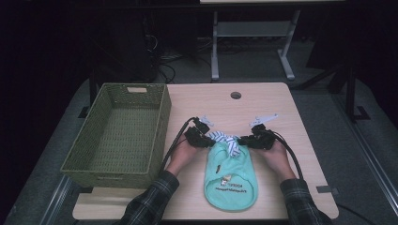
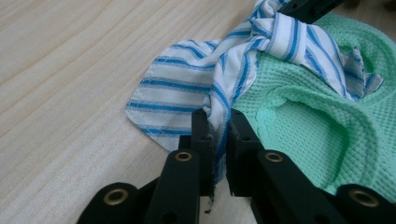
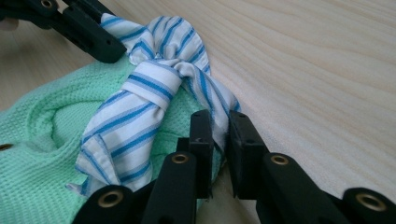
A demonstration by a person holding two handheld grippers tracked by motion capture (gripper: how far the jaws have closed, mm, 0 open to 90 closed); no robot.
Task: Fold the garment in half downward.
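Note:
A mint-green waffle-knit little garment (image 1: 230, 183) lies flat on the wooden table, with a blue-and-white striped tie (image 1: 225, 139) knotted at its far, collar end. My left gripper (image 1: 206, 139) is at the tie's left end and my right gripper (image 1: 244, 140) at its right end. In the left gripper view the left gripper (image 2: 218, 121) is shut on a fold of the striped tie (image 2: 177, 93) beside the green garment (image 2: 317, 121). In the right gripper view the right gripper (image 3: 219, 123) pinches the other striped tie (image 3: 149, 88) end, against the garment (image 3: 42, 158).
An olive woven basket (image 1: 162, 126) stands at the table's left with nothing in it. A round cable hole (image 1: 235, 95) sits near the far edge. Bare tabletop (image 1: 281, 108) lies beyond and right of the grippers. Desk legs and cables are on the floor behind.

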